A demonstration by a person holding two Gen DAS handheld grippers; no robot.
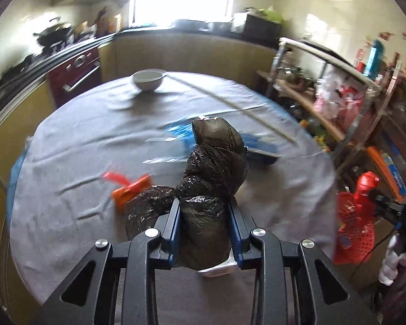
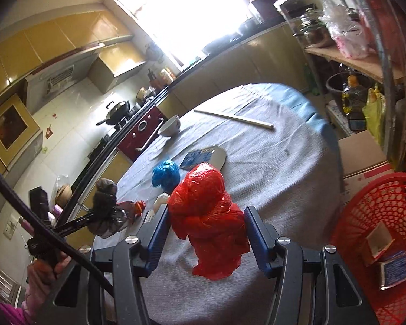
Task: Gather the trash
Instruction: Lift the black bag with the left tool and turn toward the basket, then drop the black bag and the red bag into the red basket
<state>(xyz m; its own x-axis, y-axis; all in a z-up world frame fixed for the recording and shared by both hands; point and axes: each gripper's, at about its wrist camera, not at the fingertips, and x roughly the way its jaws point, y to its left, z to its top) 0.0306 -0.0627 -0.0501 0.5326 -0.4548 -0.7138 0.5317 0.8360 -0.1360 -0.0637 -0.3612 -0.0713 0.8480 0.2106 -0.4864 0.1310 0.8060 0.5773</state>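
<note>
The left gripper (image 1: 205, 223) is squeezing a crumpled black plastic bag (image 1: 212, 178), pads biting into its lower folds and holding it clear of the grey tablecloth (image 1: 81, 140). The right gripper (image 2: 207, 237) is clamping a scrunched red bag (image 2: 207, 216) in the same way. Both look feather-light, soft and slippery, so pinching the thick bunched middle seems safest. The red basket (image 2: 379, 203) is waiting at about three o'clock in the right wrist view. A blue bag (image 2: 165, 173) is sitting at eleven o'clock of the red one.
</note>
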